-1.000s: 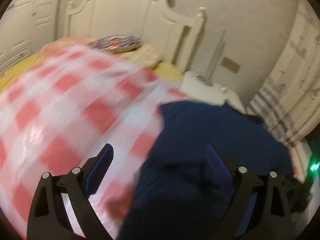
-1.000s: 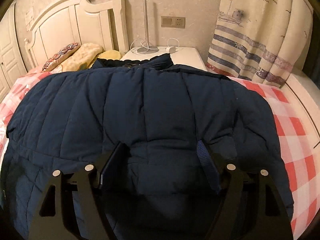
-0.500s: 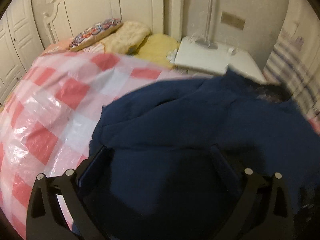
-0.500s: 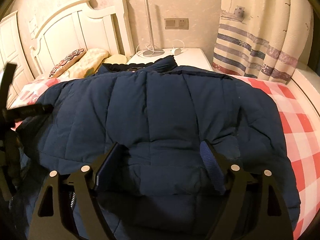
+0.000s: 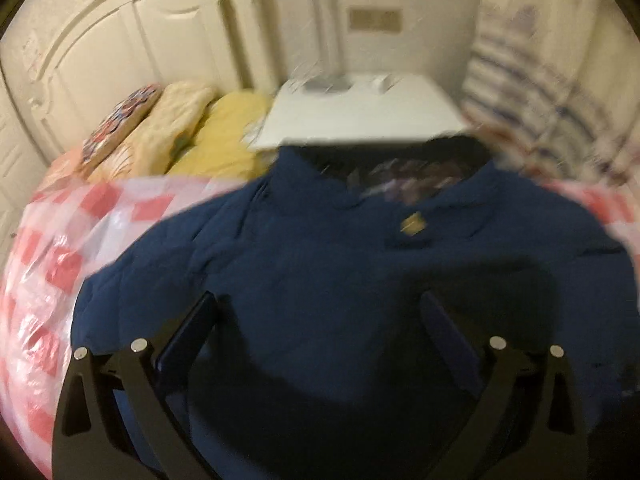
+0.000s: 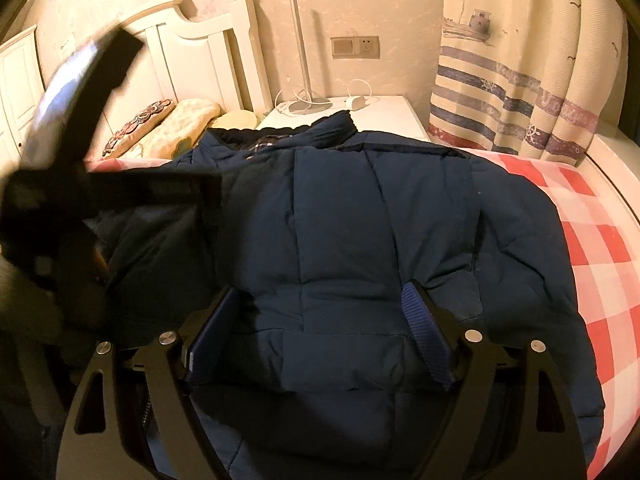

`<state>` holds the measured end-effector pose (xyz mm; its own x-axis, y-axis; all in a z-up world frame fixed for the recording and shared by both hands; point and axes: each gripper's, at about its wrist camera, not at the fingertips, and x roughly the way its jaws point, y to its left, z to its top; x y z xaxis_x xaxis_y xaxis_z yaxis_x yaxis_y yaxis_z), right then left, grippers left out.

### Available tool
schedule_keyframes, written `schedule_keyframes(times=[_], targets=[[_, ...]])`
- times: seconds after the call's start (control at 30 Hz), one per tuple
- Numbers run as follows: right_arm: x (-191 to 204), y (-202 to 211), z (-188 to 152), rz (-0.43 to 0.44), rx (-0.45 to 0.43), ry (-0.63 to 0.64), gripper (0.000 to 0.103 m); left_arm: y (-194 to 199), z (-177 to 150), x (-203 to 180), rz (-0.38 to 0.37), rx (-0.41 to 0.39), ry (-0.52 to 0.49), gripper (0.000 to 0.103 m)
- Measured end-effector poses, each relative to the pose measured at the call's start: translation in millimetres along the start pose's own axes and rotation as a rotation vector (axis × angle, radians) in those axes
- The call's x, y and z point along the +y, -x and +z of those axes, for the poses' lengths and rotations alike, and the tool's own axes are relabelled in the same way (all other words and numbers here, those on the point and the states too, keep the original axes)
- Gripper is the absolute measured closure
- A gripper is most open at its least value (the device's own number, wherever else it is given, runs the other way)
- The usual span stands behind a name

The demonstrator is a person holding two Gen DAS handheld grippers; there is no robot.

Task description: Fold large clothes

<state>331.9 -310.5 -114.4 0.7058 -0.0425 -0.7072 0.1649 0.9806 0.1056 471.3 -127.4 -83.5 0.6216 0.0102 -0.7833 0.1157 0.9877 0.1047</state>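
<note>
A dark blue padded jacket [image 6: 360, 240] lies spread on the bed with its collar [image 6: 320, 130] toward the headboard. In the left wrist view the jacket [image 5: 340, 260] fills the middle, collar at the top, blurred. My left gripper [image 5: 320, 312] is open above the jacket's left part and holds nothing. It also shows as a blurred black shape in the right wrist view [image 6: 80, 152]. My right gripper [image 6: 322, 300] is open just above the jacket's lower middle and holds nothing.
The bed has a red and white checked cover [image 6: 600, 248] under plastic [image 5: 52, 264]. Pillows [image 5: 176, 128] lie by the white headboard [image 6: 200, 52]. A white nightstand [image 5: 360, 116] with a lamp base and cables stands behind the collar. A striped curtain [image 6: 520, 80] hangs at the right.
My left gripper has swung right from the checked cover to over the jacket and now appears in the right wrist view. The right gripper has barely moved.
</note>
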Motion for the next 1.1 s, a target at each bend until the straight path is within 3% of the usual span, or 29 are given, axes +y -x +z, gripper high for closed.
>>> schedule_keyframes(times=[0.1,0.2,0.4,0.47,0.57,0.7,0.83,0.93,1.03,1.1], targets=[[0,0,0,0.002,0.000,-0.001,0.023,7,8,-15,-0.021,-0.059,-0.052,0.002],[-2,0,0,0.013,-0.003,-0.008,0.022,-28,4,-31,-0.037,0.007,-0.136,0.002],[-5,0,0,0.036,-0.006,-0.026,0.022,-20,-1,-1,-0.145,0.009,-0.055,0.002],[-6,0,0,0.038,-0.007,-0.028,0.022,3,-10,20,-0.117,-0.055,-0.013,0.002],[-6,1,0,0.041,-0.009,-0.029,0.022,35,-33,62,-0.002,-0.137,0.056,0.002],[-6,0,0,0.039,-0.008,-0.026,0.022,28,-69,122,0.070,-0.045,0.160,0.002],[-4,0,0,0.034,-0.009,-0.021,0.021,12,-90,145,-0.013,-0.048,0.157,0.002],[-3,4,-1,0.021,-0.026,-0.018,0.022,12,-91,142,0.018,-0.054,0.140,0.002],[-5,20,-3,-0.065,-0.106,-0.035,0.023,12,-90,139,0.038,-0.060,0.129,0.002],[-5,40,-8,-0.110,-0.215,-0.057,0.022,13,-91,136,0.026,-0.060,0.139,0.002]])
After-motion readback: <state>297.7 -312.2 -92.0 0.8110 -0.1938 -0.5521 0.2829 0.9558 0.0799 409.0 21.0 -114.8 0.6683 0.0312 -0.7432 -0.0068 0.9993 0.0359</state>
